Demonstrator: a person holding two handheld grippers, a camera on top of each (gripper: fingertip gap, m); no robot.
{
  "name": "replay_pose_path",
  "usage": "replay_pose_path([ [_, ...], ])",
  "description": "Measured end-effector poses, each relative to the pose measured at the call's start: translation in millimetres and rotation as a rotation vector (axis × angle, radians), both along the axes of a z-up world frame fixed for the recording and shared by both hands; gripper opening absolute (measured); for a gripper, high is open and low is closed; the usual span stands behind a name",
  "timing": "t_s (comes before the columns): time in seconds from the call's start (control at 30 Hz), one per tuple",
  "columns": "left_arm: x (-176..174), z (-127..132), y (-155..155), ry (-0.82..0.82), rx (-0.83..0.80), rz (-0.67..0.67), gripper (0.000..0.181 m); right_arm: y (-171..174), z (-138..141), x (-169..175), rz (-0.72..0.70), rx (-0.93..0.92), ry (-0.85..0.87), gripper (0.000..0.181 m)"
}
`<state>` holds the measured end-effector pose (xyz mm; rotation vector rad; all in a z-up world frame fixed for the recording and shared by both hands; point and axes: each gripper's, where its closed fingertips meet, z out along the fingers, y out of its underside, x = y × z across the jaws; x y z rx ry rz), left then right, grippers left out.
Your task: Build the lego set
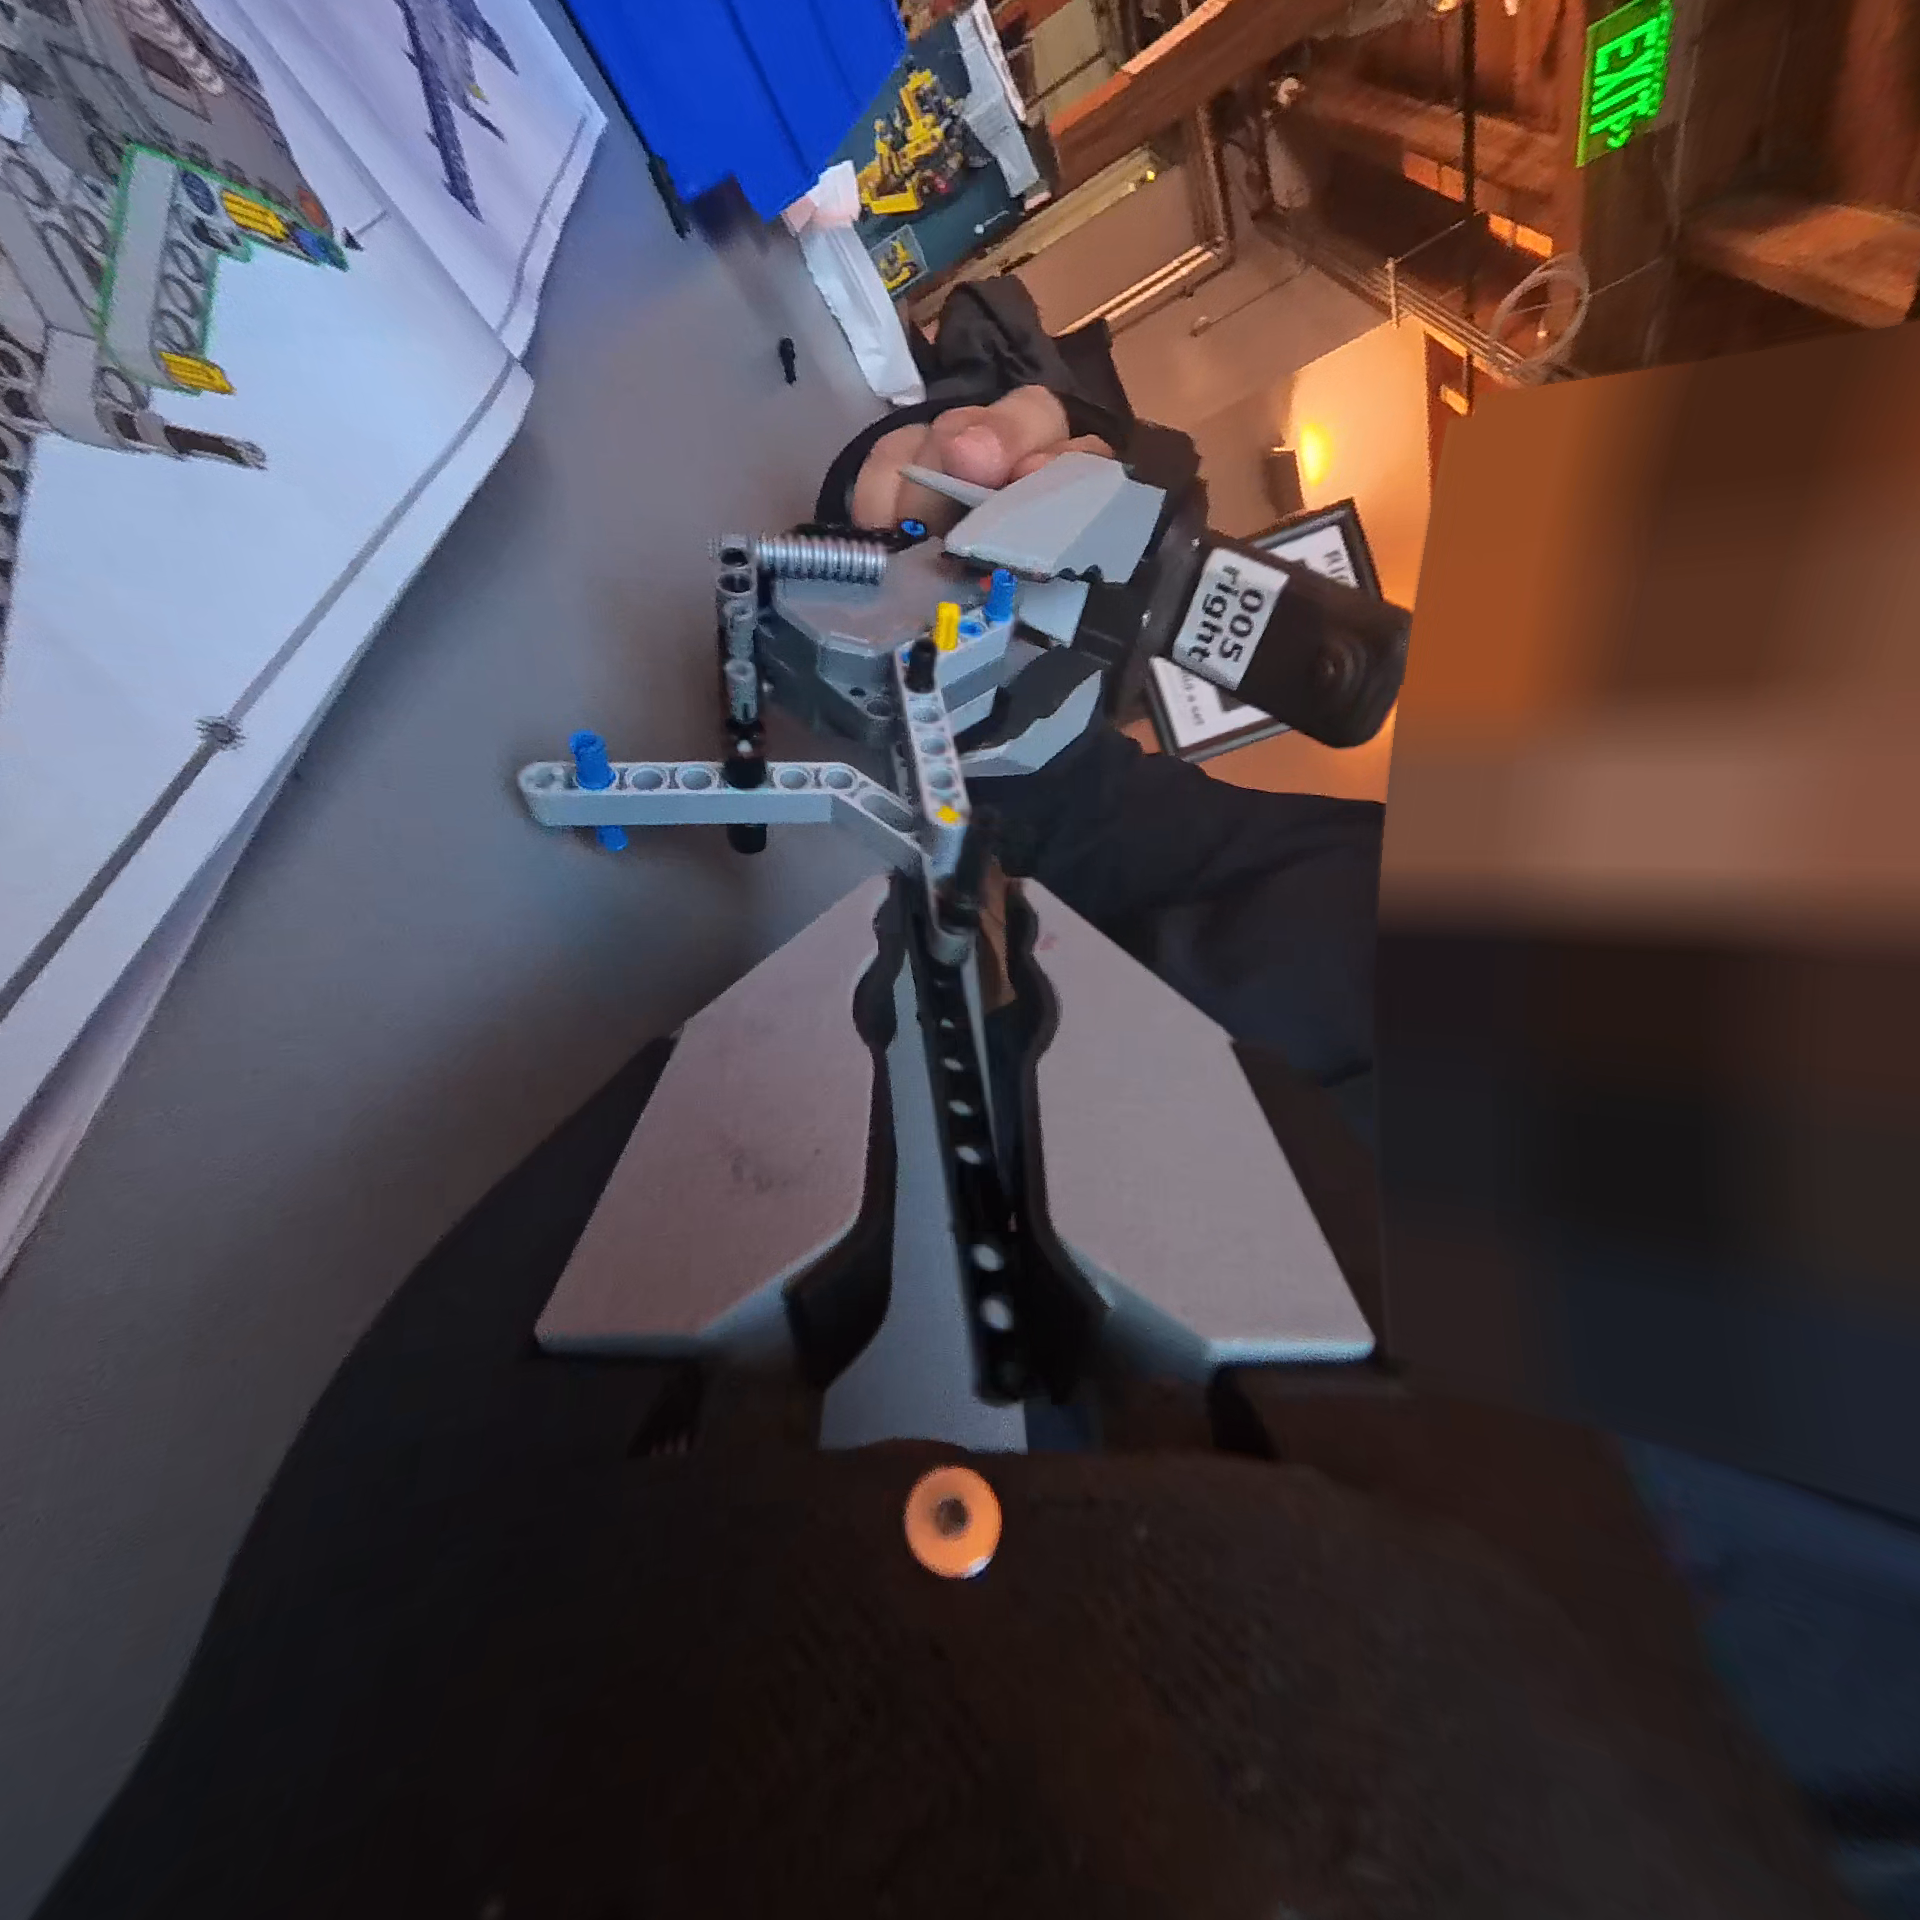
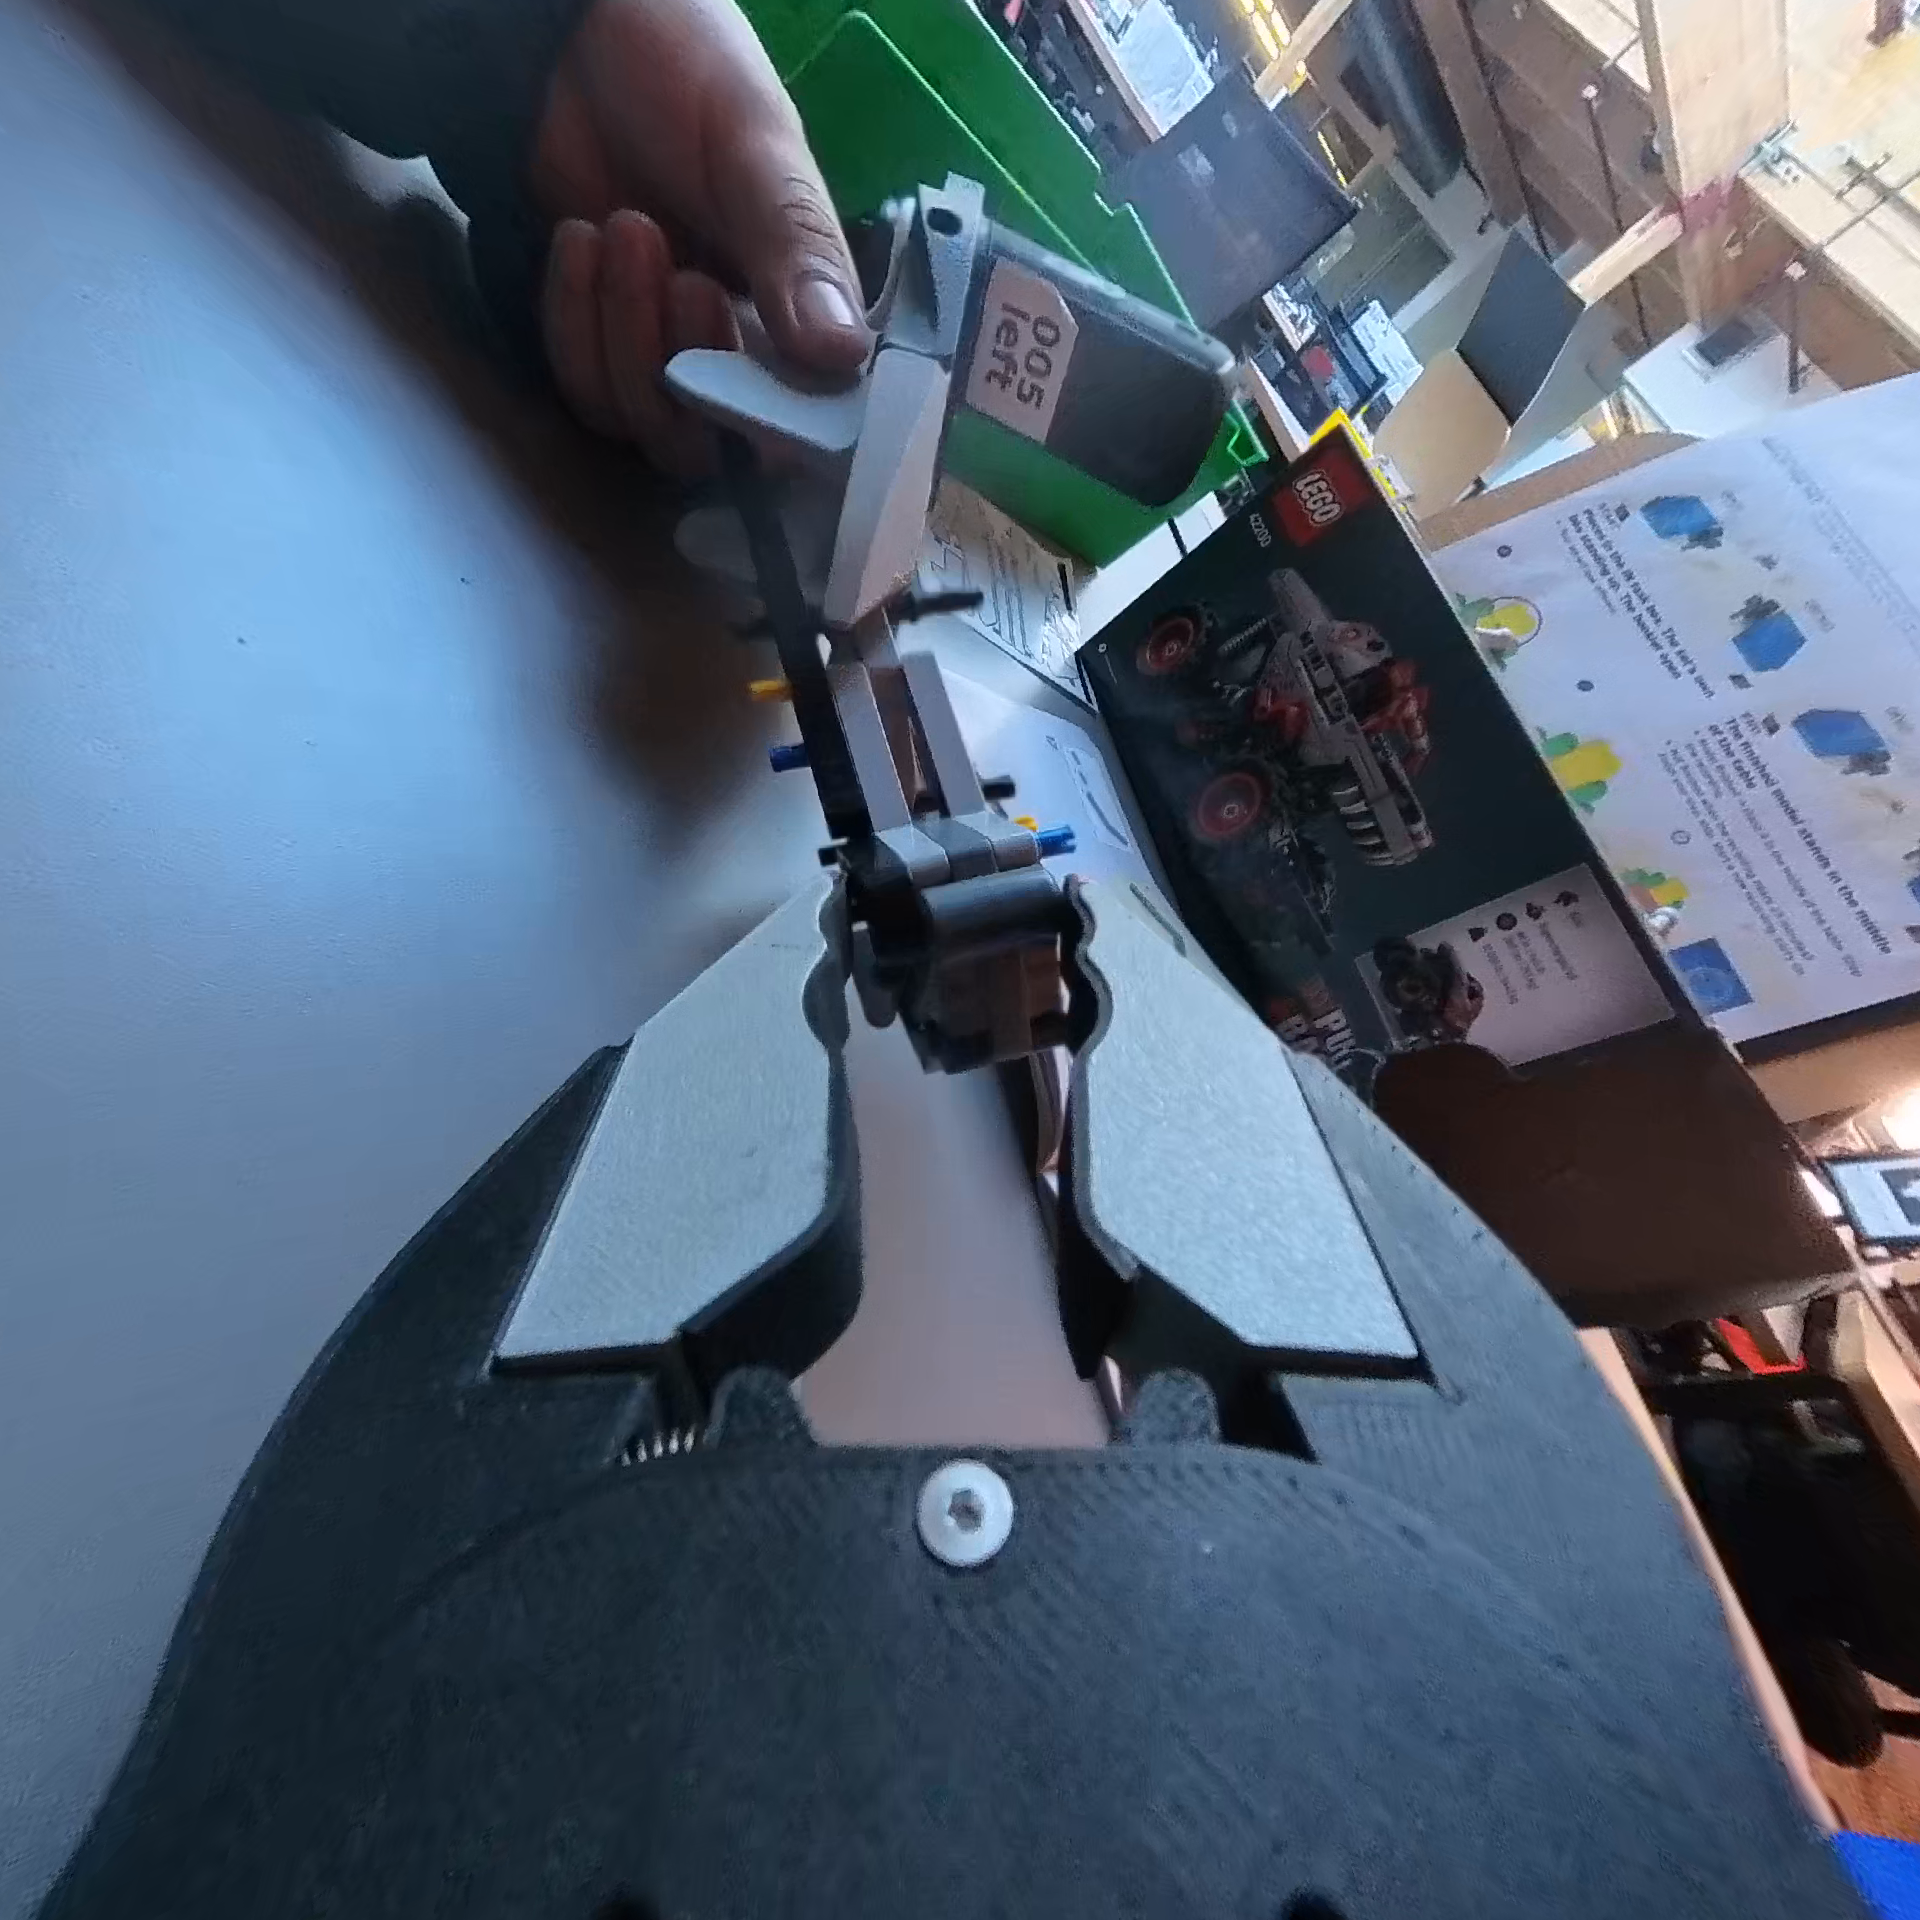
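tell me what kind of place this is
Probably a workshop or lab space set up for building kits. A grey table holds open instruction pages and a lego set box, with green bins and wooden shelving behind.

Workshop-like room: timber beams [image 1: 1195,62] and a lit green sign [image 1: 1626,88] showing overhead, green storage bins [image 2: 997,270] sitting on the counter [image 2: 260,623].

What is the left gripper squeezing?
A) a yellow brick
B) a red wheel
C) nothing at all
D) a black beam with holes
D: in the left wrist view the left gripper has its jaws shut on a black beam with a row of holes, which joins the grey lego build that the right gripper holds at the other end.
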<state>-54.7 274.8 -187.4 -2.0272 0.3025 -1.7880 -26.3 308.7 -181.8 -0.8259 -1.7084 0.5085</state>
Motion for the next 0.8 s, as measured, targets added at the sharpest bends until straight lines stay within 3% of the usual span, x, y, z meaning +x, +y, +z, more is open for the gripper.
replay_pose_path([
  [0.4,-2,6,2,0.000,0.039,0.019,0.019,13,6,1,-0.017,-0.282,0.001,0.037],
  [0.8,0,9,1,0.006,0.056,0.016,0.021,13,5,1,-0.005,-0.361,-0.015,0.037],
])
